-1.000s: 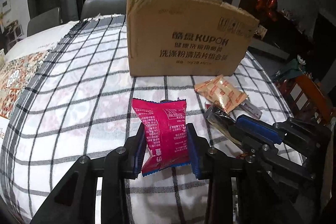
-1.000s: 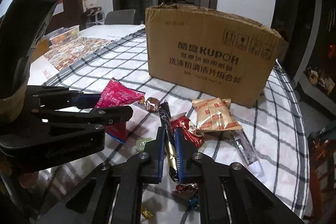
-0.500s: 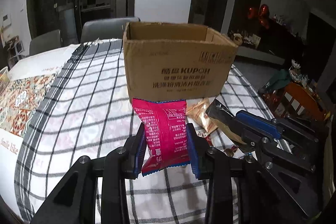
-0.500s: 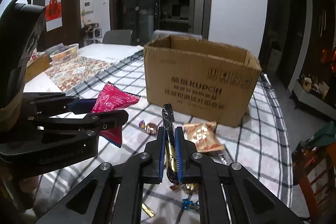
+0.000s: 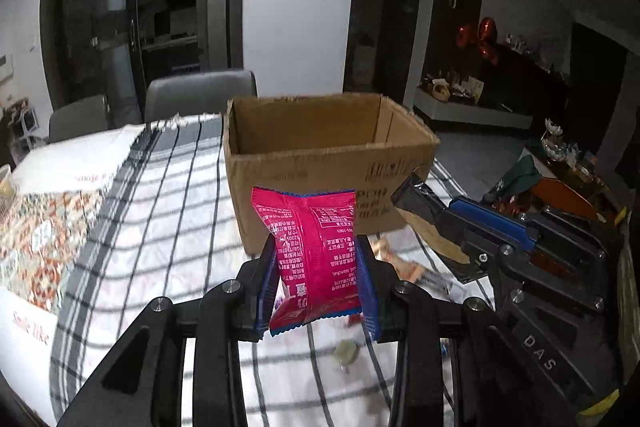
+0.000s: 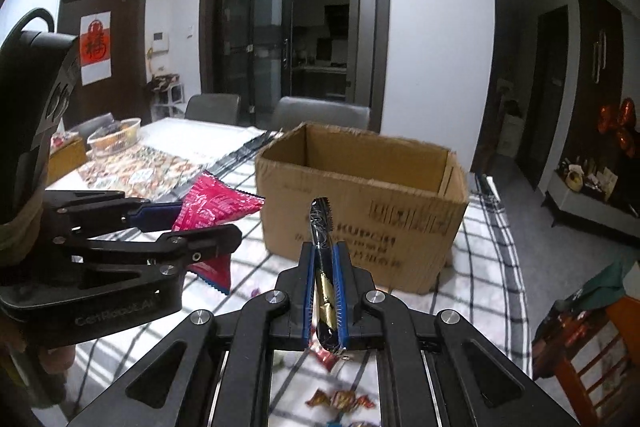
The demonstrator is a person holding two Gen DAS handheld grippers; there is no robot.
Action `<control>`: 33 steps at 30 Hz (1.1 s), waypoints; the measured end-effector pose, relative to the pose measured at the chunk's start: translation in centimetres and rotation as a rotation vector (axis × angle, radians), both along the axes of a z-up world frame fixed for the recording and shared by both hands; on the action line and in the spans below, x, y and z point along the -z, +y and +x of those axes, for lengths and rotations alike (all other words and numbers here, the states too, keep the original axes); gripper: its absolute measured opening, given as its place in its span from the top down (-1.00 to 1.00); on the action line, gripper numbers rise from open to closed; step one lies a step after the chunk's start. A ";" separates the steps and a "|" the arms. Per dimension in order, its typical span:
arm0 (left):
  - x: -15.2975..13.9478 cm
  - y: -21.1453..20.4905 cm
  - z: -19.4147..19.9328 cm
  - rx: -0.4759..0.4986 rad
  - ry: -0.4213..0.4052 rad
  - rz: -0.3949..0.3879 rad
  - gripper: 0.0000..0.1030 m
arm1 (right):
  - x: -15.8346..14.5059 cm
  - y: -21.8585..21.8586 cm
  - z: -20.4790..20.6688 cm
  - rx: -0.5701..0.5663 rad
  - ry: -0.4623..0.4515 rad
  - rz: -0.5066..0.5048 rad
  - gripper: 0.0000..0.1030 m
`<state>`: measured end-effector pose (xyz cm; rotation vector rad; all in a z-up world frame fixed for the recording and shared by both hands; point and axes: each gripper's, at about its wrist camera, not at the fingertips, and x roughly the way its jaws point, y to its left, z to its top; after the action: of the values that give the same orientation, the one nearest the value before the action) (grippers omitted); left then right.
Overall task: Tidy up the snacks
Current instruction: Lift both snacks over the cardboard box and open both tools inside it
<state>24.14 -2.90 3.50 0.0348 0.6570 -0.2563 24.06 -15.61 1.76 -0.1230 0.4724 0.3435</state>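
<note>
Both claws are loaded and raised above the desk. Left claw [image 5: 318, 267] is clamped on a pink snack packet [image 5: 314, 251], its blue pads pressing the packet's two sides so the packet stands upright between them, printed back toward the camera. From the right wrist view the same packet [image 6: 212, 207] pokes out past the left claw [image 6: 176, 227], off to the left side.

Right claw [image 6: 325, 291] is pinched narrow on a slim black-and-gold foil stick [image 6: 323, 267] — the stick stands upright, its crimped top end rising well above the fingertips. In the left wrist view that stick's dark end [image 5: 420, 199] juts from the right claw [image 5: 452, 227] toward the box.

An open cardboard box [image 5: 320, 167] sits on the checked tablecloth [image 5: 160, 227] just beyond both claws, with its interior walls showing. On the cloth below the claws lie loose sweets — a pale green one [image 5: 346, 353], a gold-and-red wrapped one [image 6: 340, 399] and a red wrapper [image 6: 326, 357]. An orange packet [image 5: 394, 259] lies near the foot of the box, partly hidden and blurred. Grey chairs [image 6: 320, 115] stand behind the desk.
</note>
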 end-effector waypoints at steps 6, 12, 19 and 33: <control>-1.7 -0.1 2.0 0.015 -0.036 0.003 0.31 | -1.5 -0.5 1.9 0.025 -0.039 -0.001 0.80; -3.1 -0.3 4.8 0.041 -0.039 -0.004 0.32 | -3.3 -0.8 4.4 0.035 -0.075 -0.001 0.80; -3.9 -1.4 9.7 0.079 -0.022 0.015 0.32 | -4.6 -0.9 7.7 0.041 -0.091 -0.020 0.80; -3.3 -3.7 17.0 0.109 -0.002 0.092 -0.32 | -3.7 -3.0 14.2 0.120 0.000 0.006 0.80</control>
<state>41.14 -6.56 6.84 0.1595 0.6652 -0.3308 38.30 -18.58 5.48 -0.0882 0.4762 0.2277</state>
